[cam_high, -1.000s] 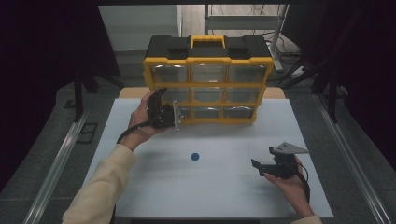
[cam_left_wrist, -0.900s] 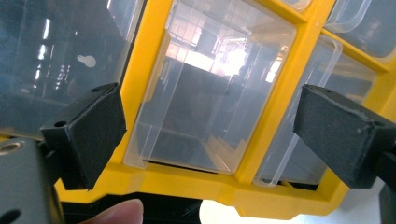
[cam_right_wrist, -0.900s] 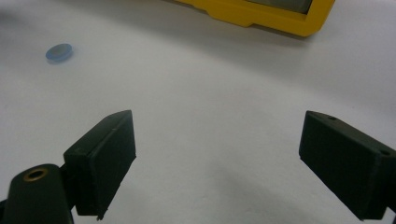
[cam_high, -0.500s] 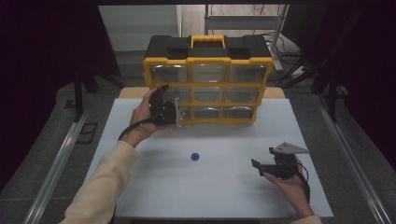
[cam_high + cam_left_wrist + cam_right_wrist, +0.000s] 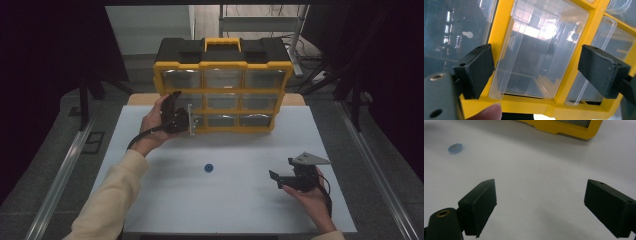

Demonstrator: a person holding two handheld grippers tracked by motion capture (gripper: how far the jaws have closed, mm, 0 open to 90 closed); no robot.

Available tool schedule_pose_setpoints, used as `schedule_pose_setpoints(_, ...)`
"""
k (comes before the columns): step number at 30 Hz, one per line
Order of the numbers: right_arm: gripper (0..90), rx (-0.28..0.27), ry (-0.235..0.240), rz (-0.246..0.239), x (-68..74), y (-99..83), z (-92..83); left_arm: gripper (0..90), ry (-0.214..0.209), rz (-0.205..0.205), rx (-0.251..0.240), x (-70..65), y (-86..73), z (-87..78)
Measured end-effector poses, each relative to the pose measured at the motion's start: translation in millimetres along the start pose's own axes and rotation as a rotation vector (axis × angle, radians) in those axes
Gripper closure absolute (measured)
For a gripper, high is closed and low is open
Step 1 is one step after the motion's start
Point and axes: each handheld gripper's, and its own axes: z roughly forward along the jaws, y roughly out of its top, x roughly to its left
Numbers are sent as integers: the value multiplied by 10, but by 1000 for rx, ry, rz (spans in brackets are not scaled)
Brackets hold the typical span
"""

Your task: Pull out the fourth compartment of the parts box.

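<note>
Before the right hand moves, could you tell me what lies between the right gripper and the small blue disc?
Only bare white table lies between the right gripper and the blue disc, in the high view.

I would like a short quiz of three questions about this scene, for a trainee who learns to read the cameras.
1. True or false: the left gripper is at the front of the yellow drawer cabinet, at a clear drawer in its left column.
2. What small thing lies on the white table between the two hands?
A) a red screw
B) a blue round piece
C) a green cap
3. Fill in: the jaws of the right gripper stand ____ over the bare table.

Key
1. True; its jaws stand on either side of the drawer, not pressing on it.
2. B
3. open
</note>
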Motion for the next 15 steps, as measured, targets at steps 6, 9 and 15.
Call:
schedule_pose_setpoints(6,113,0,-1,0,2,0,-2,203,14,14,-4,-13,3,-2)
schedule_pose_setpoints(9,113,0,-1,-3,4,0,-1,224,25,27,1,-16,3,-5)
schedule_pose_setpoints(15,113,0,-2,-4,6,1,-1,275,50,31,0,-22,0,-11)
